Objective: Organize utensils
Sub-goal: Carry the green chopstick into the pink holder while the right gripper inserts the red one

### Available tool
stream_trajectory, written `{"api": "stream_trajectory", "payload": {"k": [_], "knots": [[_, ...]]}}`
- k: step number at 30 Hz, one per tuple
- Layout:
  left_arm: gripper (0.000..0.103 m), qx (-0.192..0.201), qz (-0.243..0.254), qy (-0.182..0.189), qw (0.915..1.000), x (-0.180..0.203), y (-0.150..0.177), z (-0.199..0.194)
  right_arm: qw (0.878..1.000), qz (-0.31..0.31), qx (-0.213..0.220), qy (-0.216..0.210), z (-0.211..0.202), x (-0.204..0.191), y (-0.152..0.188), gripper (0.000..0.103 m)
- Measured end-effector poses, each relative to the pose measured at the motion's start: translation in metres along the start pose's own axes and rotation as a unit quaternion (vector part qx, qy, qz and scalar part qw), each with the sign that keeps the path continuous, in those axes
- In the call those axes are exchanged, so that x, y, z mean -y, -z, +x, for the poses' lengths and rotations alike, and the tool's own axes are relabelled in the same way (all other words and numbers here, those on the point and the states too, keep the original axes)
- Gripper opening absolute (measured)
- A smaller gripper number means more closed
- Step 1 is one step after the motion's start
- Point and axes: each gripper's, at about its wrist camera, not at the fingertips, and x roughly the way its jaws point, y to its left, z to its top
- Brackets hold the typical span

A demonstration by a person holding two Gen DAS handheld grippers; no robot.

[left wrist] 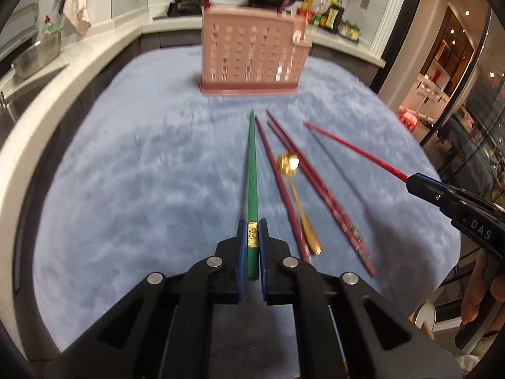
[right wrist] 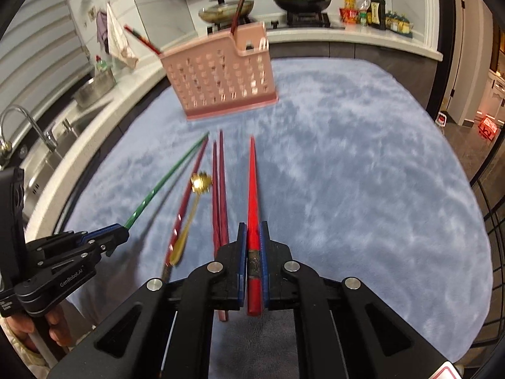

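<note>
Both pairs of fingers are clamped tight, each on a single chopstick: the left gripper [left wrist: 252,237] has its blue pads pressed on either side of a green chopstick [left wrist: 251,170], gripping it at the gold-banded section near the thick end, with the tapered tip running forward toward the pink utensil holder [left wrist: 252,53]; the right gripper [right wrist: 252,240] pinches a bright red chopstick [right wrist: 252,183] the same way, close to its decorated band, the tip likewise aimed at the holder. From the right wrist view the left gripper appears at the lower left with the green stick slanting out of it, and a hand [right wrist: 47,325] shows beneath it. Lying on the blue fleecy cloth [left wrist: 126,173] between the two held sticks are a lone dark red chopstick [left wrist: 277,186], a gold spoon [left wrist: 298,202] with its bowl toward the holder, and a pair of dark red chopsticks [left wrist: 318,189] side by side, touching or nearly so. The perforated holder stands upright at the far side of the cloth, with chopsticks already poking out of its top [right wrist: 235,19]. Behind it, on the counter, sit two pans [right wrist: 303,0] on a stove, some bottles [right wrist: 375,9], and a metal bowl [right wrist: 94,88] near the sink tap [right wrist: 28,126]
</note>
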Motion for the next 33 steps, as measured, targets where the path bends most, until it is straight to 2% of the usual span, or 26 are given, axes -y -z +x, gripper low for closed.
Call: {"api": "stream_trajectory", "payload": {"k": [10,16,28,33], "knots": [[0.006,0.079,-0.007,-0.006,0.9968,-0.006,-0.053,-0.053,0.997,0.018,0.076,0.001,-0.047,0.013,-0.048,0.007],[0.006,0.11,0.0,-0.014,0.9938,-0.004,-0.086,-0.07,0.994,0.028,0.108,-0.003,-0.063,0.021,-0.074,0.007],[0.006,0.178,0.004,-0.007,0.9841,0.003,-0.15,-0.092,0.988,0.038,0.146,-0.025,-0.066,0.023,-0.116,0.007],[0.006,0.217,0.003,-0.005,0.9762,0.003,-0.193,-0.107,0.982,0.055,0.17,-0.057,-0.068,0.026,-0.154,0.007]]}}
